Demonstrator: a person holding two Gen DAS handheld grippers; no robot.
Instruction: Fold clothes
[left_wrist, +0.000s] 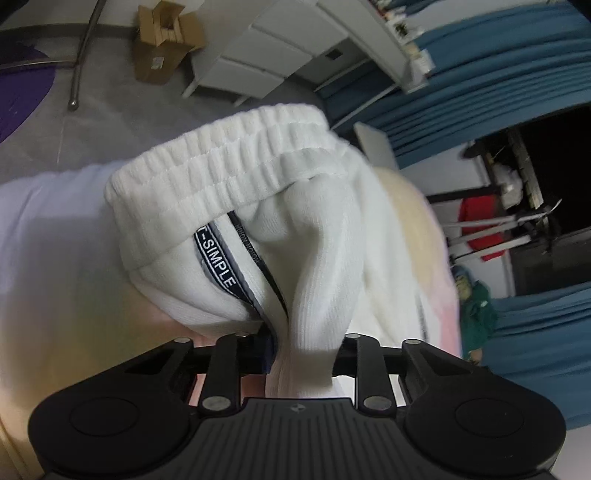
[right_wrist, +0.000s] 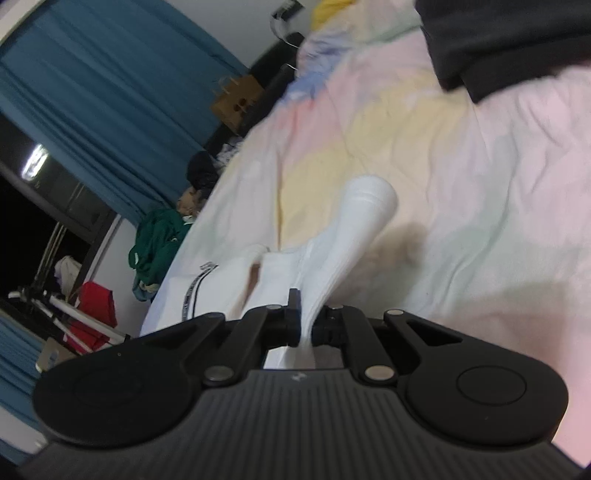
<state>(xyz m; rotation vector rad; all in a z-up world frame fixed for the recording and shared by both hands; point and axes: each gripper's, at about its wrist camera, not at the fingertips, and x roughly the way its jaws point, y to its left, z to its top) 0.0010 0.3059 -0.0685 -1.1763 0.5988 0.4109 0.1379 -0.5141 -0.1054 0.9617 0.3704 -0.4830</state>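
White knit trousers (left_wrist: 280, 221) with a ribbed elastic waistband (left_wrist: 221, 162) and a dark tape printed "SIMPLE" (left_wrist: 216, 262) fill the left wrist view. My left gripper (left_wrist: 299, 350) is shut on a bunched fold of them just below the waistband and holds it off the bed. In the right wrist view my right gripper (right_wrist: 304, 328) is shut on another part of the white trousers (right_wrist: 351, 229); a leg end with a ribbed cuff (right_wrist: 373, 192) sticks out ahead, above the bed. The fingertips of both grippers are buried in the cloth.
A pastel patchwork bedsheet (right_wrist: 461, 177) lies under both grippers. A dark garment (right_wrist: 517, 44) lies at the bed's far right. Blue curtains (right_wrist: 110, 92), a green garment (right_wrist: 155, 240), a red cloth on a rack (right_wrist: 92, 306), a cardboard box (left_wrist: 166, 40) and white drawers (left_wrist: 266, 55) stand around.
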